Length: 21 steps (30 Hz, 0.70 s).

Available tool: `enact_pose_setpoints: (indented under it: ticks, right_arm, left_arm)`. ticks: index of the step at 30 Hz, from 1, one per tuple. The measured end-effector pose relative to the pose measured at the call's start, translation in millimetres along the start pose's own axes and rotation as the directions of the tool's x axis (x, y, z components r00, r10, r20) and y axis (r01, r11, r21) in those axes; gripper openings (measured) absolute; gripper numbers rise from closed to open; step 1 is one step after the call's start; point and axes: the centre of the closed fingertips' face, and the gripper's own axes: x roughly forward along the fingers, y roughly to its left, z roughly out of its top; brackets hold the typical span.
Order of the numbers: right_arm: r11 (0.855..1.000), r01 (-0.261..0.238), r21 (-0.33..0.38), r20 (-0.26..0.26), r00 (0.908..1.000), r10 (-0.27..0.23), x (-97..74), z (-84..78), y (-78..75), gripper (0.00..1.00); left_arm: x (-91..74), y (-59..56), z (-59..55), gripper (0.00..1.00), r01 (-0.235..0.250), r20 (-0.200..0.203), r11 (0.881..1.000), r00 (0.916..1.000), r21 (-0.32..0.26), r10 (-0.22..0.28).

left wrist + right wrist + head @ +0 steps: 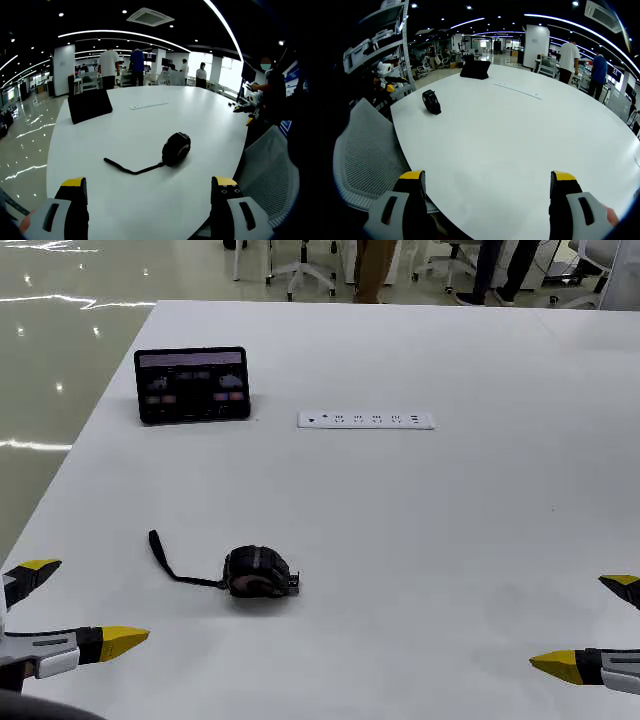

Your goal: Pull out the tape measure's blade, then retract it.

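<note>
The black tape measure point(260, 572) lies on the white table point(450, 520), left of the middle and low in the head view, its blade tucked in and its strap point(165, 558) trailing left. The left gripper point(90, 602) sits in the bottom left corner and the right gripper point(578, 622) in the bottom right corner. Both have their jaws spread wide and hold nothing.

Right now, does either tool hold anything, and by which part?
Nothing is held. The left tool and the right tool are both open, apart from the tape measure lying on the table.
</note>
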Motion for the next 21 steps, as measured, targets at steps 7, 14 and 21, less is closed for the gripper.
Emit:
enact_pose_setpoints:
  ticks: [7, 14, 21]
  right_arm:
    - [1.000, 0.000, 0.010, -0.010, 1.0000, 0.000, -0.3, -5.0, -2.1, 1.00]
    - [1.000, 0.001, 0.010, -0.012, 0.9999, -0.001, -0.8, -7.0, -2.6, 1.00]
    - [1.000, 0.007, 0.005, -0.007, 0.9999, -0.007, -1.0, -6.3, -4.9, 1.00]
  left_arm:
    - [-2.5, 0.0, 3.4, 1.00, -0.002, 0.006, 1.000, 1.0000, 0.001, 0.002]
    - [-4.1, 1.3, 5.1, 1.00, -0.004, 0.013, 1.000, 0.9999, 0.006, 0.004]
    - [-3.8, -1.3, 10.2, 1.00, 0.016, 0.039, 1.000, 0.9991, 0.010, -0.017]
